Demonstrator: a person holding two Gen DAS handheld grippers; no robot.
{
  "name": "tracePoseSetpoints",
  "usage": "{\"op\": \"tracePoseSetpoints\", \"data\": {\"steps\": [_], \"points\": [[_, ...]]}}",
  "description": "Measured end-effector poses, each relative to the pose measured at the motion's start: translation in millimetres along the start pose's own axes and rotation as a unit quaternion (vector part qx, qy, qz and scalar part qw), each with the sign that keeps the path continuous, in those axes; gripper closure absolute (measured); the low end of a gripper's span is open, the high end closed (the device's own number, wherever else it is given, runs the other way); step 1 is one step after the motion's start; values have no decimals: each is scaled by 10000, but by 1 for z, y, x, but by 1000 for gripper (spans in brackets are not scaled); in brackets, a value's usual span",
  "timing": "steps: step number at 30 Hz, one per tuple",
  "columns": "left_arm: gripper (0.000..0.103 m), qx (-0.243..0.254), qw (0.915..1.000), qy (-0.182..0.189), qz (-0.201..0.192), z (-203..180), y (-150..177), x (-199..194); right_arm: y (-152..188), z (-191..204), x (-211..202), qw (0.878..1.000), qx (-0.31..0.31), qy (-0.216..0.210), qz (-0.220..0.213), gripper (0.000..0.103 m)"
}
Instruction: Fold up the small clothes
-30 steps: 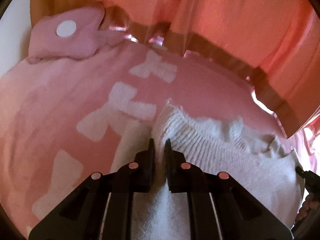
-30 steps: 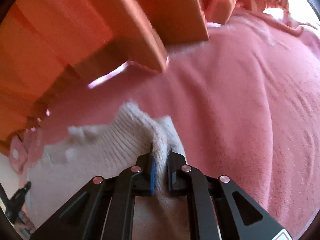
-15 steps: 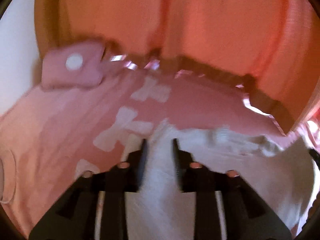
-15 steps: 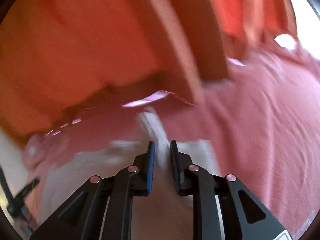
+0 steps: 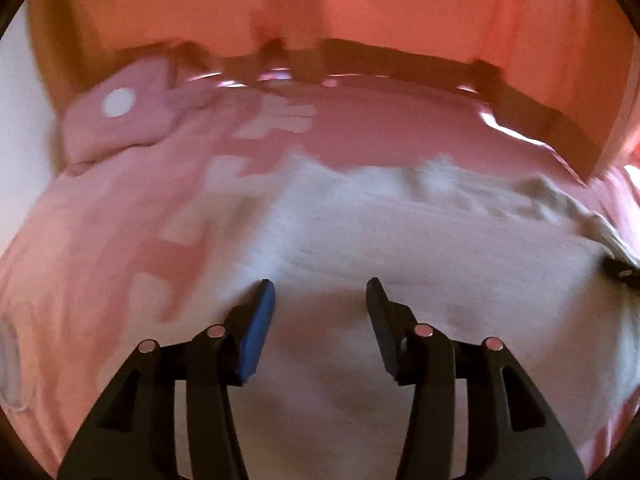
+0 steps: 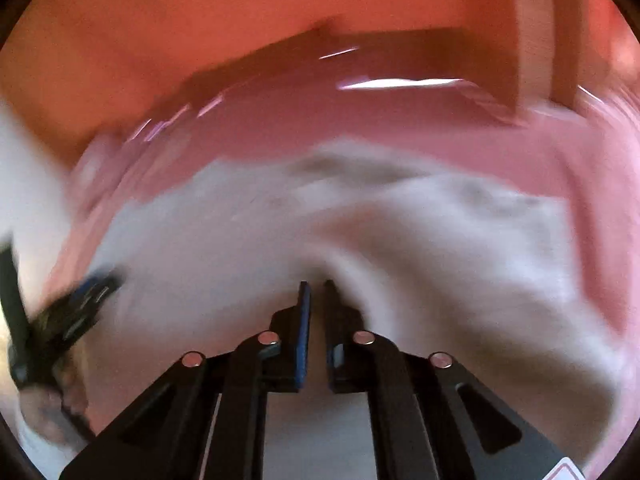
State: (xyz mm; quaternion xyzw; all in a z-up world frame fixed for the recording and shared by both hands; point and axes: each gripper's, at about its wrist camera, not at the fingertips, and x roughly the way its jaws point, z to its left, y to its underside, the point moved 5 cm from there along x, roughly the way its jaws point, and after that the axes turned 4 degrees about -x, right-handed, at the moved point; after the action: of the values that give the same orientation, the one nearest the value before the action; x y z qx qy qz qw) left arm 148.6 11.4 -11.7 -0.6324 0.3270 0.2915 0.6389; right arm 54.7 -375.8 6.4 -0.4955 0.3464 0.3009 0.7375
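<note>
One white knit garment (image 5: 400, 248) lies spread on the pink blanket (image 5: 120, 240), its far edge running roughly parallel to the blanket's far edge and a little short of it. Both views are blurred, so its exact outline and any crease are hard to read, but it looks fairly flat, with some rumpling along the far edge.

Over the garment's near part, the left gripper (image 5: 320, 284) has its jaws apart and opening; cloth lies below the gap, but the pads do not press on it. The right gripper (image 6: 316, 282) has its jaws drawn close together, a narrow slot between the tips; the knit seems puckered right at those tips, yet whether any cloth is pinched there I cannot tell from the blur. In the right view the left gripper shows at the garment's left side (image 6: 76, 300).

My reading is that a fold has been laid down and the cloth is being let go. The next move probably calls for finding a fresh edge or corner to pinch with each gripper, then lifting both evenly so the knit doesn't drag or bunch.

Further off, a small pink pillow (image 5: 120, 120) sits at the blanket's far left corner, with orange curtains (image 5: 400, 8) behind
</note>
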Motion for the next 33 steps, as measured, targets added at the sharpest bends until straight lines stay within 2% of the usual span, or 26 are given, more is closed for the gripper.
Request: {"op": "tracePoseSetpoints", "data": {"steps": [2, 3, 4, 5, 6, 7, 9, 10, 12, 14, 16, 17, 18, 19, 20, 22, 24, 25, 28, 29, 31, 33], "points": [[57, -315, 9995, -88, 49, 19, -6, 5, -9, -64, -18, 9877, 776, 1311, -338, 99], [57, -450, 9990, -39, 74, 23, -7, 7, -12, -83, -28, 9804, 1003, 1612, -535, 96], [57, -574, 9983, 29, 115, 27, -9, 7, -13, -89, -37, 9776, 1146, 1620, -694, 85], [57, -701, 9974, 80, 158, 30, -10, 8, -12, -90, -45, 9772, 1266, 1479, -848, 85], [57, -748, 9970, 87, 167, 30, -10, 9, -12, -84, -49, 9801, 1287, 1165, -960, 85], [57, -734, 9972, 53, 160, 29, -10, 10, -11, -69, -49, 9858, 1149, 746, -972, 85], [54, -608, 9980, -60, 132, 23, -9, 12, -8, -40, -39, 9940, 664, 418, -758, 85], [52, -558, 9983, -101, 131, 20, -8, 13, -5, -26, -24, 9971, 316, 521, -466, 85], [50, -463, 9987, -180, 115, 16, -7, 13, 1, -22, 0, 9954, 35, 957, 7, 87], [50, -469, 9987, -194, 64, 16, -7, 9, -4, -11, -5, 9927, 1, 1174, -260, 88], [50, -670, 9977, -9, -75, 23, -11, -1, -5, 7, -20, 9958, -76, 772, -494, 88], [49, -765, 9969, 26, -161, 27, -13, -6, -4, 17, -28, 9973, -137, 431, -572, 88], [46, -859, 9960, 0, -241, 33, -16, -10, -2, 33, -34, 9976, -274, 81, -629, 88], [40, -949, 9950, -51, -306, 39, -19, -13, 5, 54, -33, 9964, -578, -99, -606, 89], [39, -1047, 9939, -70, -343, 47, -20, -14, 11, 68, -19, 9954, -885, 92, -369, 90], [39, -1151, 9930, -98, -236, 54, -20, -10, 17, 77, 19, 9921, -1123, 476, 279, 89], [39, -1316, 9913, -45, -80, 59, -18, -5, 15, 84, 18, 9895, -1282, 662, 38, 88], [39, -1372, 9905, -3, -55, 60, -18, -4, 13, 89, 11, 9899, -1292, 583, -80, 88], [39, -1387, 9903, 43, -123, 58, -19, -8, 8, 93, -2, 9948, -993, -82, -222, 88], [39, -1370, 9904, 66, -154, 57, -20, -10, 9, 98, 4, 9942, -1058, -140, -130, 88], [39, -1358, 9906, 94, -147, 55, -19, -12, 20, 100, 31, 9912, -1281, 173, 297, 88], [38, -1388, 9902, 147, -87, 57, -17, -12, 20, 112, 31, 9864, -1565, 484, 95, 87]]}}
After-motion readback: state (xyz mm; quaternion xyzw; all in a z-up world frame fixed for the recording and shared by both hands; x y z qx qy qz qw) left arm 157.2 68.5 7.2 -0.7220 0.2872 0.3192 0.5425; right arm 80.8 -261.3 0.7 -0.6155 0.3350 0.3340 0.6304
